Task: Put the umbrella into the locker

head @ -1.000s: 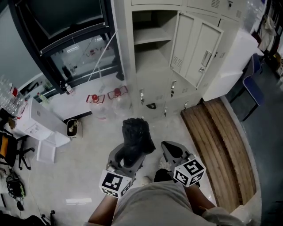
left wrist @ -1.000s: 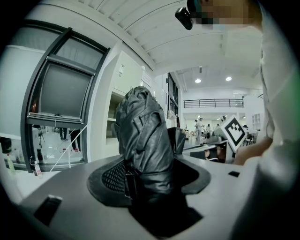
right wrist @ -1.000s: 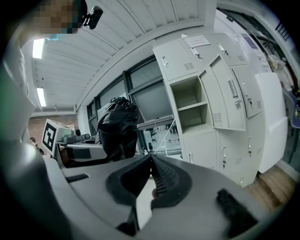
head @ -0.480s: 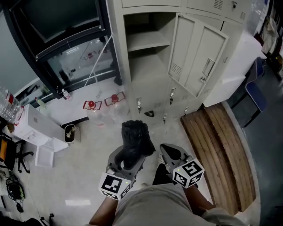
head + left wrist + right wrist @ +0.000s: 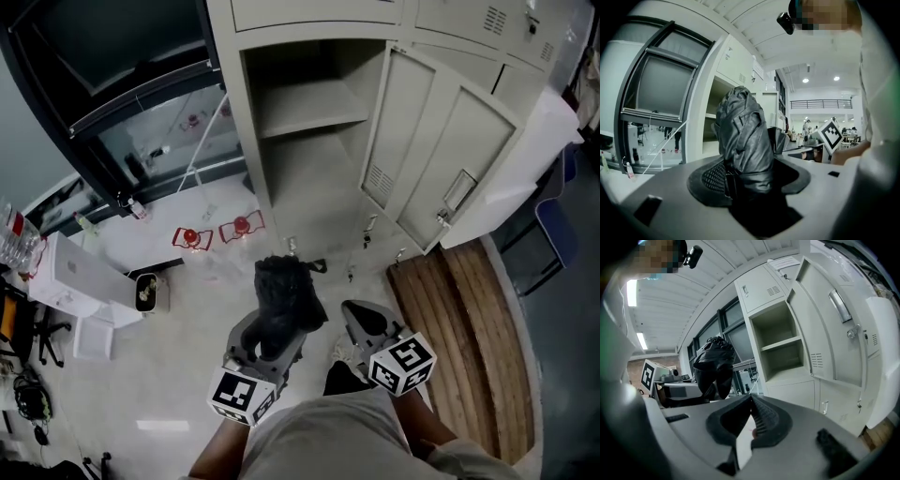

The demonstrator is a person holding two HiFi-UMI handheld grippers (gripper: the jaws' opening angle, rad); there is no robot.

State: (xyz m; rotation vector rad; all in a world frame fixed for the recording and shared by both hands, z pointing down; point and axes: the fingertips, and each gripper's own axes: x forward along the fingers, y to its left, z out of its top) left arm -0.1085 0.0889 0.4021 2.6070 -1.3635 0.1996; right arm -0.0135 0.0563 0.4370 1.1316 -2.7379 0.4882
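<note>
Currently the left tool (image 5: 274, 330) is clamped on a folded black umbrella (image 5: 286, 289), which stands upright between its jaws. In the left gripper view the jaws of the left tool (image 5: 746, 174) press on the lower part of the umbrella (image 5: 743, 133), and the bundled fabric rises well above them. The right tool (image 5: 366, 323) is just beside it, to the right in the head view. Its jaws meet at their tips in the right gripper view (image 5: 751, 420), with nothing between them.

Both tools are low in the head view, above the pale floor (image 5: 178, 356), in front of a grey locker (image 5: 234, 112). The locker's tall door (image 5: 441, 159) stands swung open to the right. Inside, a shelf (image 5: 314, 105) crosses the upper part, with open space below it. The umbrella is outside the locker, well apart from the opening. Wooden boards (image 5: 469, 328) lie on the floor to the right of the tools.
</note>
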